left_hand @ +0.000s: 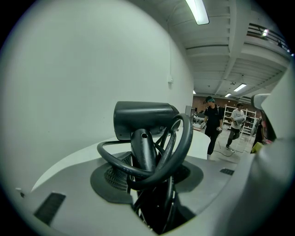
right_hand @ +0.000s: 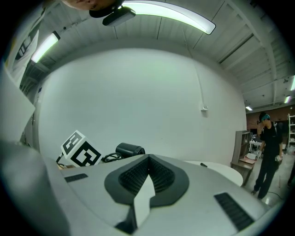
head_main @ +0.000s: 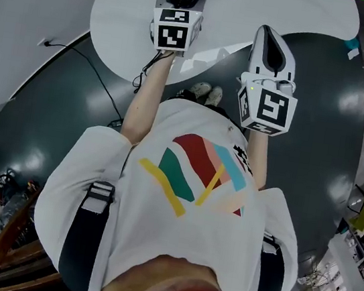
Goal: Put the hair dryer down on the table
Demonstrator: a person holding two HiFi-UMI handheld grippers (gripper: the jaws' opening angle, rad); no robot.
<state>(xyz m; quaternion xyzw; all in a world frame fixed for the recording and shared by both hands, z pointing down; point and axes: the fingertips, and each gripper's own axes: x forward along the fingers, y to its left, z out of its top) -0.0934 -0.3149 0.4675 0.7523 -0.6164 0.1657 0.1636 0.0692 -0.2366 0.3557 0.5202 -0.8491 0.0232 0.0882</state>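
At the near edge of the round white worktop (head_main: 122, 4), the right hand-held gripper (right_hand: 147, 173) has its jaws pressed together with nothing between them. The left hand-held gripper (left_hand: 150, 177) reaches further in over the worktop, its jaws partway closed and clamped on the handle of the black hair dryer (left_hand: 143, 120) and on loops of its cord (left_hand: 182, 138). The hair dryer is held handle-down above the worktop, barrel crosswise; whether it touches the worktop cannot be told. Well beyond the worktop stands a person in dark clothes (left_hand: 213, 122)
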